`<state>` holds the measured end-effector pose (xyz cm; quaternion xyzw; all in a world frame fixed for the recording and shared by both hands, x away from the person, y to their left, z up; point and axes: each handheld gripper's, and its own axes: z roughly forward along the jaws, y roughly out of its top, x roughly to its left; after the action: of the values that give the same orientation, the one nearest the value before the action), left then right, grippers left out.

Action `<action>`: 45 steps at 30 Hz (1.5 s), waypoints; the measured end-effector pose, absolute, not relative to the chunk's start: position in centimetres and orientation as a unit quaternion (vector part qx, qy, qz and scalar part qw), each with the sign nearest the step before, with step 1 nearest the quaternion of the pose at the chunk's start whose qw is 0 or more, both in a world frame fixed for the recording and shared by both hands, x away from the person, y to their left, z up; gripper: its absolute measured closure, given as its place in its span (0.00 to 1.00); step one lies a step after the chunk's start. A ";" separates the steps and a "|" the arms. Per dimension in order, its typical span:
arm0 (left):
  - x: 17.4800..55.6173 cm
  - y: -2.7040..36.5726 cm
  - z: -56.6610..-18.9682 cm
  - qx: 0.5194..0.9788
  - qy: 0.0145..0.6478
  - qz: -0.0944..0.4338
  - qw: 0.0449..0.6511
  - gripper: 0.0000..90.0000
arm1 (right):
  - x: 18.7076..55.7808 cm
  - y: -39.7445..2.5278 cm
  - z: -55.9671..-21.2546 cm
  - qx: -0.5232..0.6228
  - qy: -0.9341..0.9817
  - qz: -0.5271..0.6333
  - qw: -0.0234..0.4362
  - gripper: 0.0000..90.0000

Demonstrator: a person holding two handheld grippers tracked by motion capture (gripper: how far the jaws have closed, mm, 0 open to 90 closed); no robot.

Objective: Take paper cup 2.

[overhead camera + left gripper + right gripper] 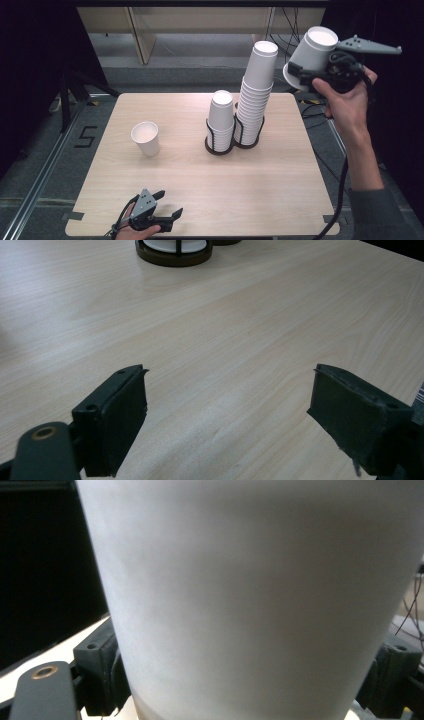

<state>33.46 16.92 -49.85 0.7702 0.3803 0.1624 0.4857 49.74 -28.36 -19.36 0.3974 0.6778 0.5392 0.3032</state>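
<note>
My right gripper (pixel 306 75) is raised high beyond the table's right far corner, shut on a white paper cup (pixel 312 55) held upside down and tilted; in the right gripper view the cup (pixel 260 600) sits between the two jaws. A tall stack of white cups (pixel 256 95) and a shorter stack (pixel 220 120) stand upside down in a dark twin holder (pixel 220 148) at mid table. A single cup (pixel 145 138) stands upright, mouth up, at the left. My left gripper (pixel 167 205) rests open near the front edge, nothing between its fingers (pixel 117 415).
The light wooden table (pixel 200 185) has bare room in front of the holder (pixel 172 255) and to the right. Grey floor with rails, cables and wooden furniture lie beyond the far edge.
</note>
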 end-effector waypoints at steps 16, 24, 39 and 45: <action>33.7 16.9 -49.8 0.760 0.385 0.174 0.495 0.16 | 44.9 -26.8 -27.5 0.355 0.703 0.555 0.268 0.16; 33.8 16.5 -49.9 0.756 0.383 0.177 0.500 0.16 | 43.6 -23.2 -32.3 0.327 0.727 0.564 0.216 0.16; 34.2 15.8 -49.5 0.752 0.372 0.201 0.506 0.16 | 43.4 -19.9 -36.2 0.320 0.744 0.562 0.168 0.16; 34.4 15.3 -49.6 0.752 0.363 0.206 0.511 0.16 | 43.3 -18.6 -37.9 0.306 0.752 0.562 0.157 0.16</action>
<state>34.40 15.32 -49.59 0.7515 0.3631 0.2055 0.5110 43.33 -18.62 -37.93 0.3055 0.7524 0.5620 0.1575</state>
